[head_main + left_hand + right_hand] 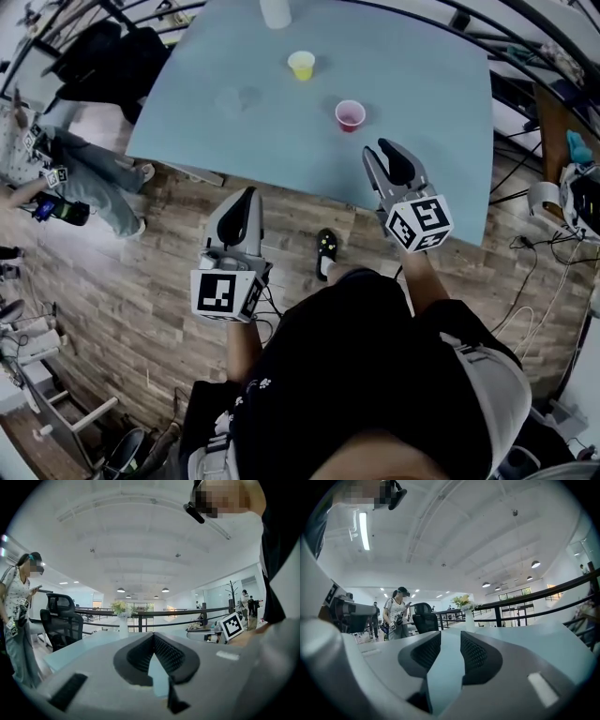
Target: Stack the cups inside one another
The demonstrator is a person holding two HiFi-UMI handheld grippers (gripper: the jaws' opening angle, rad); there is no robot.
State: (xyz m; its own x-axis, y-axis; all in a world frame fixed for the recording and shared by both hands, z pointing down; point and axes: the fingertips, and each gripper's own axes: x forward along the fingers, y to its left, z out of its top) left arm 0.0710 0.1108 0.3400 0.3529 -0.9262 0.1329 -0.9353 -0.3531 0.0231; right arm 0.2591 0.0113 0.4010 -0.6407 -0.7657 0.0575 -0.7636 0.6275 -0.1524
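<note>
Pre-grasp: left gripper [247, 194] closed, right gripper [384, 148] ajar, both empty; next, right jaws probably straddle small pink plastic cup [350, 115].

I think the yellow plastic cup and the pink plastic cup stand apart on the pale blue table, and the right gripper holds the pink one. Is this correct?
Not quite. The right gripper holds nothing: the right gripper view shows its jaws apart and empty. The pink plastic cup stands free on the pale blue table, apart from the yellow plastic cup.
</note>
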